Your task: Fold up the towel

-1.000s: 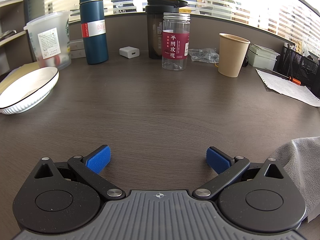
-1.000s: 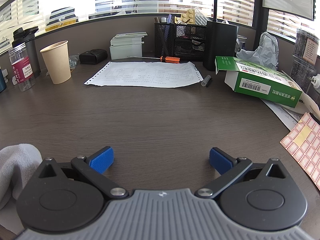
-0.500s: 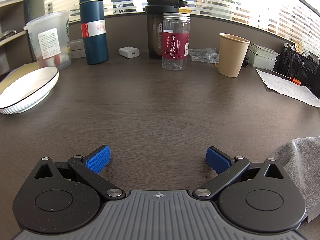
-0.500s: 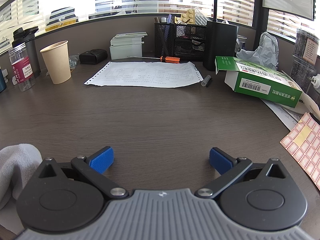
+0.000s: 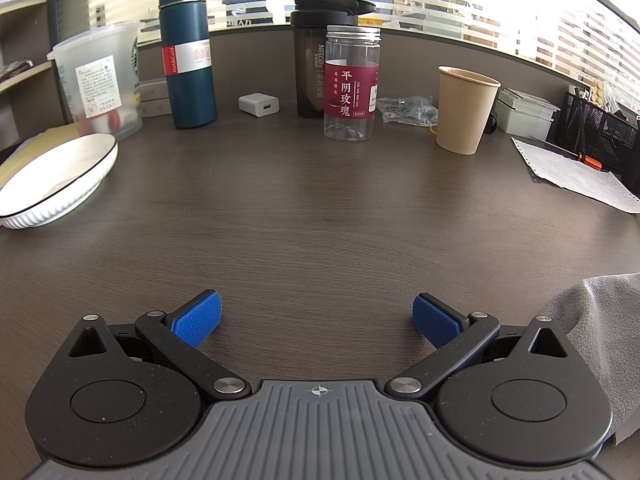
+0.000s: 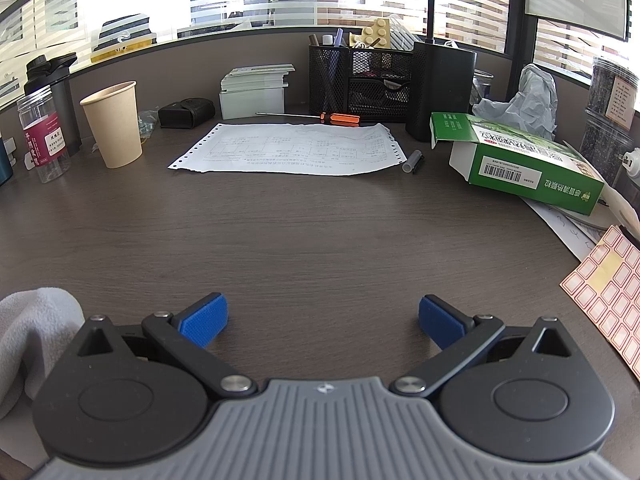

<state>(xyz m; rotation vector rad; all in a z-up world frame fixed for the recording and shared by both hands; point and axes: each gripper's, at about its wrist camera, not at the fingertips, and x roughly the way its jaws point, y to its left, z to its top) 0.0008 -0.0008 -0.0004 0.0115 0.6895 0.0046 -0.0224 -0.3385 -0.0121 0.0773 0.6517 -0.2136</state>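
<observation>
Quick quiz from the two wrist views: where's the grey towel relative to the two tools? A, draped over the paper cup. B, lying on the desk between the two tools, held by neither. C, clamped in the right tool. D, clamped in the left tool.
B: the grey towel lies at the right edge of the left wrist view and the left edge of the right wrist view, while the left tool and right tool are both open and holding nothing.

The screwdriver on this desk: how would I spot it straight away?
Look to the back of the desk, at the black mesh organizer. Just in front of it, beyond the printed sheet, lies the screwdriver. Its orange-and-black handle and thin metal shaft set it apart.
</observation>
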